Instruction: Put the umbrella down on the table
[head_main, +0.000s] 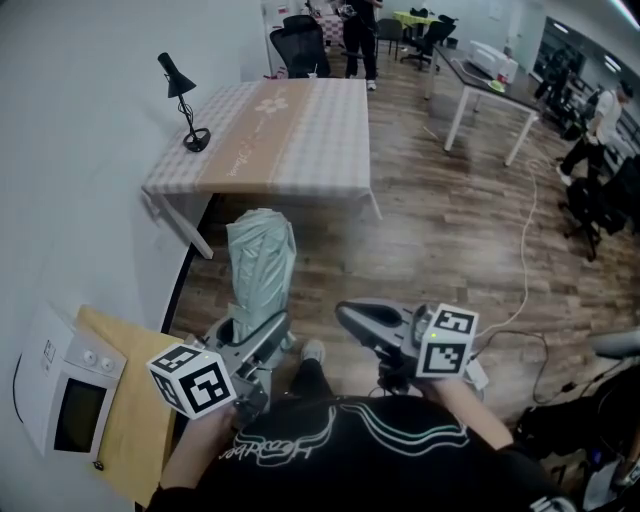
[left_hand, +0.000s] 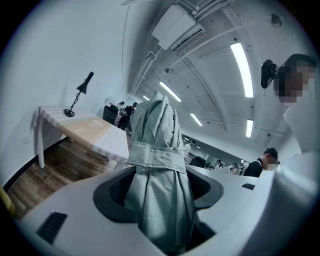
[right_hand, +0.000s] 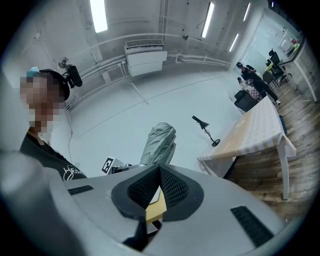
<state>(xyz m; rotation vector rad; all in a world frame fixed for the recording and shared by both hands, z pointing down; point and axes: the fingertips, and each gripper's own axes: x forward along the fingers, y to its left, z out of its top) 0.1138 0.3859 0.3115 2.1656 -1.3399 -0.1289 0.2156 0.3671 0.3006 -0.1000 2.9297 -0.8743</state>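
A folded pale green umbrella (head_main: 262, 262), wrapped by its strap, stands upright in my left gripper (head_main: 262, 335), which is shut on its lower part. In the left gripper view the umbrella (left_hand: 157, 150) fills the gap between the jaws of the left gripper (left_hand: 159, 192). My right gripper (head_main: 345, 312) is level beside it, to the right, apart from the umbrella. Its pads meet at the tip with nothing between them; in its own view the right gripper (right_hand: 160, 172) points towards the umbrella (right_hand: 159, 142). The table (head_main: 300, 130) with a checked cloth stands ahead, beyond the umbrella.
A black desk lamp (head_main: 185, 100) stands on the table's left end by the wall. A white microwave (head_main: 65, 395) sits on a tan board (head_main: 130, 410) at the lower left. A white desk (head_main: 490, 85), office chairs and people are farther back; a cable (head_main: 525, 260) lies on the wooden floor.
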